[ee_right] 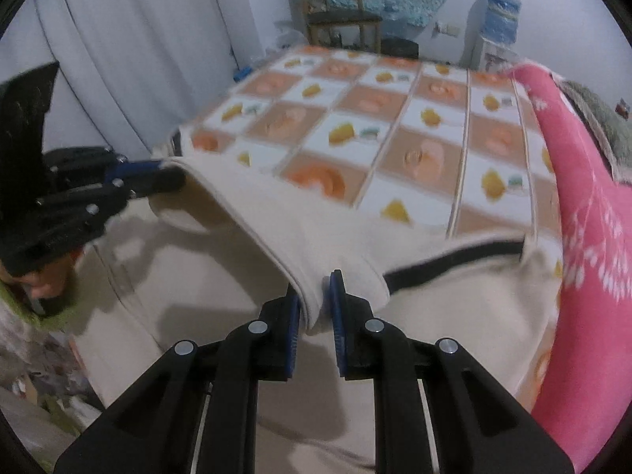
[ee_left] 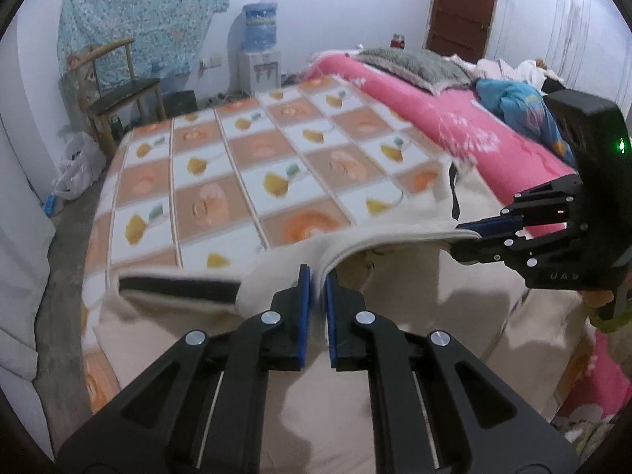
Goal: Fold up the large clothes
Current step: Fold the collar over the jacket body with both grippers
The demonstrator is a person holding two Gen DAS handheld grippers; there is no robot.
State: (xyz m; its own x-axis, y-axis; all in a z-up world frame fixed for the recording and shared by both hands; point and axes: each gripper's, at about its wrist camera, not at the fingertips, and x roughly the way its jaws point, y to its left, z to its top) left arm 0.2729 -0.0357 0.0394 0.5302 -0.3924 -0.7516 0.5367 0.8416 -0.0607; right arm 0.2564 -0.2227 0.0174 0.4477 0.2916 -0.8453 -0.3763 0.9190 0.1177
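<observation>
Both grippers pinch the cream garment's edge, lifted over the bed (ee_left: 245,146). Left gripper (ee_left: 317,276) is squeezed nearly shut on cloth w/ a black-trimmed cream garment (ee_left: 395,300); right gripper (ee_right: 316,288) is closed on it too. To fold well, I think: keep both hands level & the edge tight, lay it flat. Count: 2 grippers, 1 garment, 1 pink blanket (ee_left: 434,118).

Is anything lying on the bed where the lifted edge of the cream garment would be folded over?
Nothing visible: both the left gripper and right gripper pinch the cream garment's edge, and the checked bedspread ahead looks bare.
</observation>
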